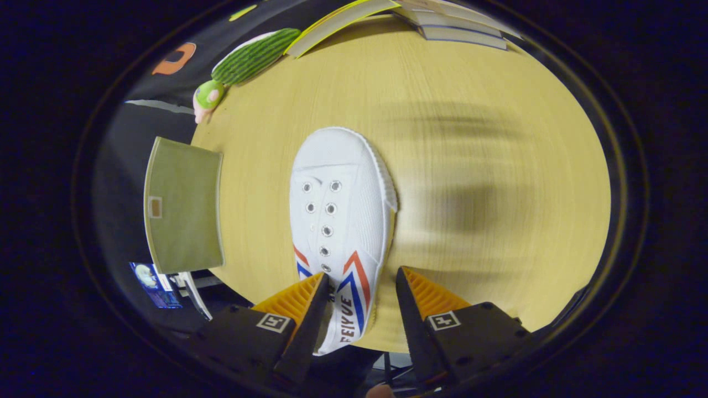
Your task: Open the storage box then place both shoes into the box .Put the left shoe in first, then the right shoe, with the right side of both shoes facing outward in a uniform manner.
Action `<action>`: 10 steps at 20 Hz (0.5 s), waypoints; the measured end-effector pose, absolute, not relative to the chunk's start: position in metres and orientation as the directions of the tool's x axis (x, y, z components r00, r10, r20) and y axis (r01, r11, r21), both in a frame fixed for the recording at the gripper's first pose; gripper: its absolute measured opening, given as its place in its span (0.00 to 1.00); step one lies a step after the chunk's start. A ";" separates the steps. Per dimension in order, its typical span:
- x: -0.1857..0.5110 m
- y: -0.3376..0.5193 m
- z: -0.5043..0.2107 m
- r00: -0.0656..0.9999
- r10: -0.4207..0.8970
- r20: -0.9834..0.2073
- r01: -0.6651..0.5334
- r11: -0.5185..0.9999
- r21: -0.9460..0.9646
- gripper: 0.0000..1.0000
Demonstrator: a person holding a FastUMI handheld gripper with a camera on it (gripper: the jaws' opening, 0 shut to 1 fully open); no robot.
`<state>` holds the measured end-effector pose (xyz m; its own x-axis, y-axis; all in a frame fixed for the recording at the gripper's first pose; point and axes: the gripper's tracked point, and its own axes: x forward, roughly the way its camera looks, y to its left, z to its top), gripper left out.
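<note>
Straddling the white shoe's [340, 221] heel end, my jaws [360, 290] are spread, left finger [296, 301] touching its side, right one clear. Risk: off-centre pinch twists the shoe on the surface [470, 138], toe swinging toward the green box [182, 204].

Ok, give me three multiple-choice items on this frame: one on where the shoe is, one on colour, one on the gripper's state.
1. Where does the white shoe lie relative to the gripper?
A. Heel end between the fingers, toe pointing ahead
B. Inside the green box
C. On the stacked books

2. What colour are the stripes on the shoe's side?
A. Green and yellow
B. Red and blue
C. Black only

3. What state is the gripper in?
A. Shut on the shoe
B. Shut on nothing
C. Open

Answers: 1 A, the heel sits in the gap while the toe reaches forward on the wooden table. 2 B, red and blue chevrons show near the heel. 3 C, a gap separates the right finger from the shoe.
</note>
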<state>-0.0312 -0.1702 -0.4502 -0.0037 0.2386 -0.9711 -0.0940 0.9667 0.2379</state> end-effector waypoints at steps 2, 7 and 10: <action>-0.029 -0.164 -0.454 -0.006 0.248 -0.969 -0.125 0.961 0.247 0.75; -0.030 -0.165 -0.454 -0.010 0.234 -0.972 -0.123 0.965 0.233 0.41; -0.029 -0.168 -0.452 -0.001 0.268 -0.964 -0.050 0.962 0.267 0.23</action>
